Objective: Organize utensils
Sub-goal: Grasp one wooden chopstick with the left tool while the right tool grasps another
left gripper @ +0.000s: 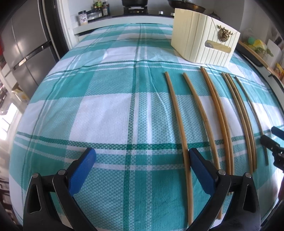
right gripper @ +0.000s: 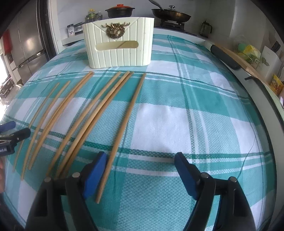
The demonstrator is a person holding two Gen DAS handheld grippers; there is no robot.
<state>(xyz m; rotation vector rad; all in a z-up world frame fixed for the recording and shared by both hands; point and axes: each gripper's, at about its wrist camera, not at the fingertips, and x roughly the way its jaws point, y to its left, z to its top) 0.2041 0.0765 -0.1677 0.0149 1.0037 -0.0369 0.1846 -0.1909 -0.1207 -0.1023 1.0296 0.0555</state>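
Several wooden chopsticks lie side by side on the teal checked tablecloth, pointing toward a cream ribbed holder with a brass deer emblem. They also show in the right wrist view, below the holder. My left gripper is open and empty, low over the cloth, its right finger beside the leftmost chopstick. My right gripper is open and empty, its left finger next to the rightmost chopstick. Each gripper's tips show at the edge of the other's view.
A stove with a black pot and a frying pan stands behind the table. Spice jars sit at the back left, a steel fridge to the left. A cutting board and clutter line the right edge.
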